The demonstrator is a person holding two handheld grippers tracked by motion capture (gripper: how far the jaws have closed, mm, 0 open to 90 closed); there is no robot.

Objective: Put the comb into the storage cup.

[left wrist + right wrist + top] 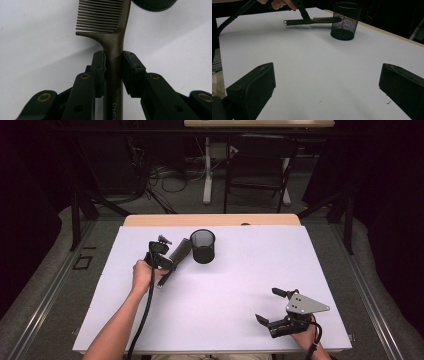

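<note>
Now my left gripper has its jaws pinching the comb handle beside the mesh cup; my right gripper rests nearer, jaws spread.

White table with mesh cup.

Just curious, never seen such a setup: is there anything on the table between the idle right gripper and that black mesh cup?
No. In the right gripper view, bare white table stretches from the right gripper to the mesh cup; the comb lies off to the side.
</note>
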